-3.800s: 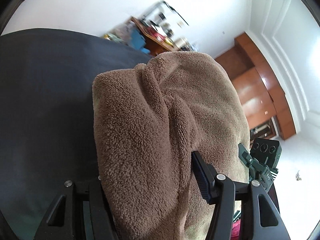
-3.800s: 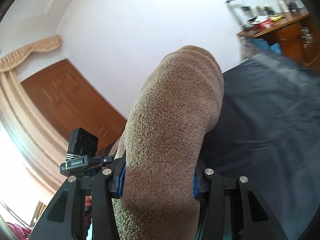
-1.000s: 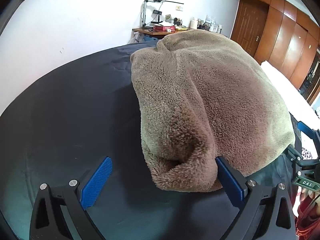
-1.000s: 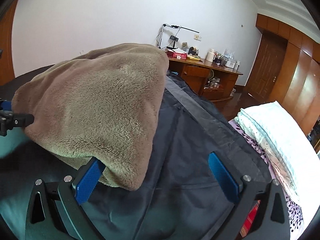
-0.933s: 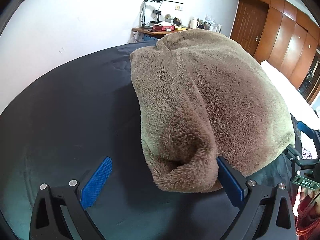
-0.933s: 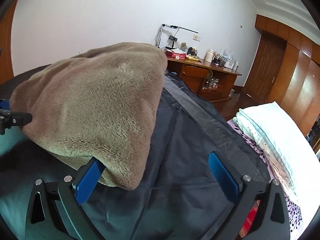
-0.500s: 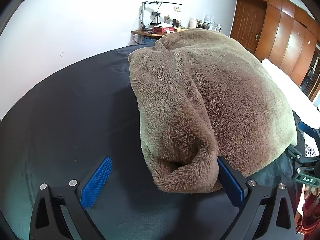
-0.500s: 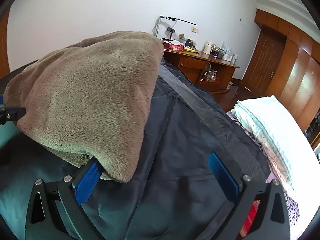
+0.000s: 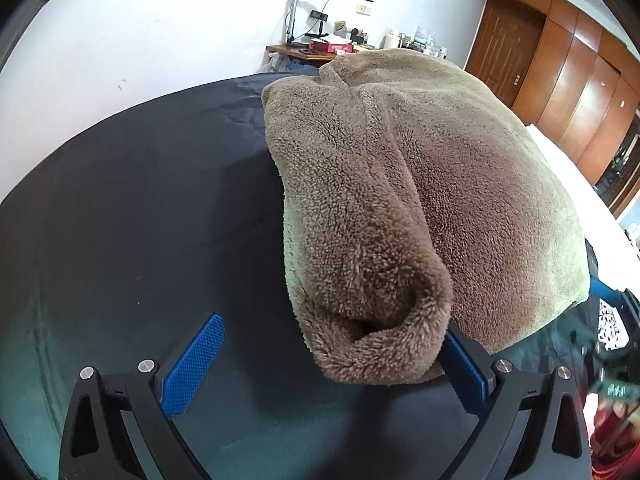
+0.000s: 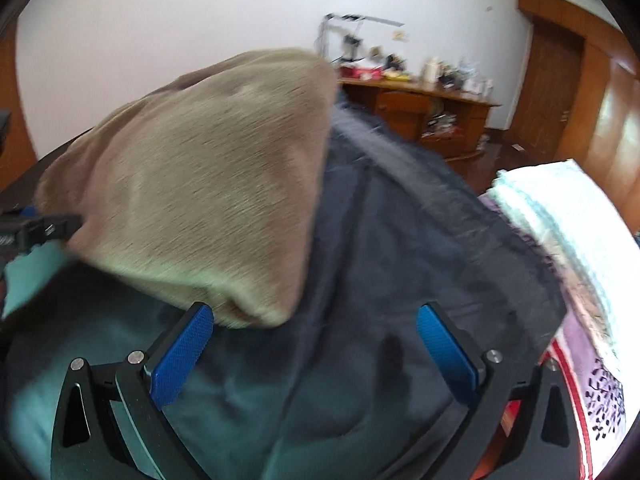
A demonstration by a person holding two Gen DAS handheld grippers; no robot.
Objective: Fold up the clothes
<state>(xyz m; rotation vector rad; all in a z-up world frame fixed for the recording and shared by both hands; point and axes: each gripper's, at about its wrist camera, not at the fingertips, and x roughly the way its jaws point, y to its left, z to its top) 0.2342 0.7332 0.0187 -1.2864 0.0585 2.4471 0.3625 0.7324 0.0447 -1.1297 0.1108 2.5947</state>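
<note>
A brown fleece garment (image 9: 420,184) lies folded on the dark sheet (image 9: 140,200), filling most of both views. The left gripper (image 9: 332,354) and right gripper (image 10: 314,334) stand spread wide, empty. A cluttered desk (image 10: 432,100) stands behind; the right view is blurred.

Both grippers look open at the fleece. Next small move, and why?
Probably back both off and regrasp for the next fold. The left gripper and right gripper stand open, and the brown fleece garment lies folded on the dark sheet, gripped by neither.
</note>
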